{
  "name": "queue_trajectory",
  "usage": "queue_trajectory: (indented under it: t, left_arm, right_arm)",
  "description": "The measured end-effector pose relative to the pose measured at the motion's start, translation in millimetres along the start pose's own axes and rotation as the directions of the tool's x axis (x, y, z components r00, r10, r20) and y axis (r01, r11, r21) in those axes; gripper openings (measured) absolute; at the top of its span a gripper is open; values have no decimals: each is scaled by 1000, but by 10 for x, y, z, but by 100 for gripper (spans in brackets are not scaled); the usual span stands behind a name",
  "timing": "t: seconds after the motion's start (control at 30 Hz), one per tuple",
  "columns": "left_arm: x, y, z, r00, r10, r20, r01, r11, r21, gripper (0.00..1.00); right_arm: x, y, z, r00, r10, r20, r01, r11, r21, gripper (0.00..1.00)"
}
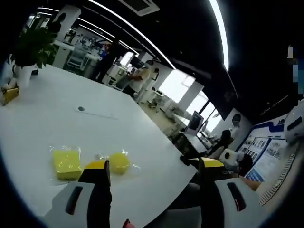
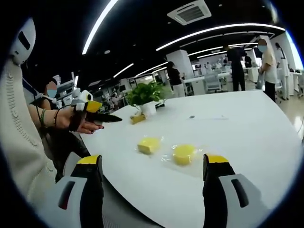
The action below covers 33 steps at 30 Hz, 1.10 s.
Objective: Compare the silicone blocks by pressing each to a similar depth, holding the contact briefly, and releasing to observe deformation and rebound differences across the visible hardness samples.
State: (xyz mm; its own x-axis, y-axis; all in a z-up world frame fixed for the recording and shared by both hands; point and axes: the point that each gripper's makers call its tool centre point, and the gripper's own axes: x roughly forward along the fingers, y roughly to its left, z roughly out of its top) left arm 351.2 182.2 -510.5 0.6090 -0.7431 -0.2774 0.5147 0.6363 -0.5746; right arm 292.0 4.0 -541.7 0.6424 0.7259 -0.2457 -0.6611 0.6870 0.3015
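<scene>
1. The white surface (image 2: 237, 123) carries everything; in the left gripper view the surface (image 1: 57, 118) spreads out beyond the jaws.
2. A potted plant (image 2: 148, 97) stands at the far end of the surface, with a small yellow item (image 2: 137, 118) just beside its white pot. In the left gripper view the plant (image 1: 31, 50) sits at the upper left.
3. The right gripper (image 2: 152, 164) hangs above the near edge with its jaws spread wide and nothing between them. Both silicone blocks lie ahead of the jaws, within the gap as seen, and untouched.
4. The left gripper (image 1: 154, 166) also has its jaws spread and holds nothing. Both blocks lie toward its left jaw, whose tip overlaps the round one in view.
5. The square yellow block (image 2: 148, 144) (image 1: 66, 164) lies flat on clear film.
6. The round yellow block (image 2: 183, 154) (image 1: 119, 162) lies just beside it, also on clear film, apart from the square one.
7. In the right gripper view a hand (image 2: 78, 119) holds the left gripper at the left.
</scene>
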Motion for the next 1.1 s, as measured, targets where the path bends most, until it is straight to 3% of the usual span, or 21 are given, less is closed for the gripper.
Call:
queue_trajectory:
  t: [0.13,0.2,0.47,0.67,0.83,0.97,1.1]
  left_arm:
    - [216,95,-28,999,0,-40,0,1000,9,74]
    - [297,153,-95,996,5,-88,-4,1000,8,74]
    - [744,405,-94,993,13,-114,-24,995,-101,76]
    - [1056,639,-224,986,18,-166,-49,981,-189,73]
    - [1286,853,-317,983,38,-178,-91,951,-297,76]
    - [1432,1001,-343,982,49,-180,-109,935,-337,76]
    - [1580,1141,-375,983,54,-174,-124,901,-416,76]
  right_arm:
    - [16,-115,-1,1000,4,-8,-4,1000,14,81]
    - [22,-175,-11,1000,7,-16,-7,1000,19,81]
    - [69,-411,-36,999,8,-43,-6,999,44,81]
    - [139,-540,-64,999,13,-51,-9,997,71,79]
    - [199,-657,-111,998,12,-69,-6,996,87,79]
    - [254,-714,-158,996,15,-88,-7,995,95,78]
    - [301,-758,-191,995,17,-98,-6,995,103,78]
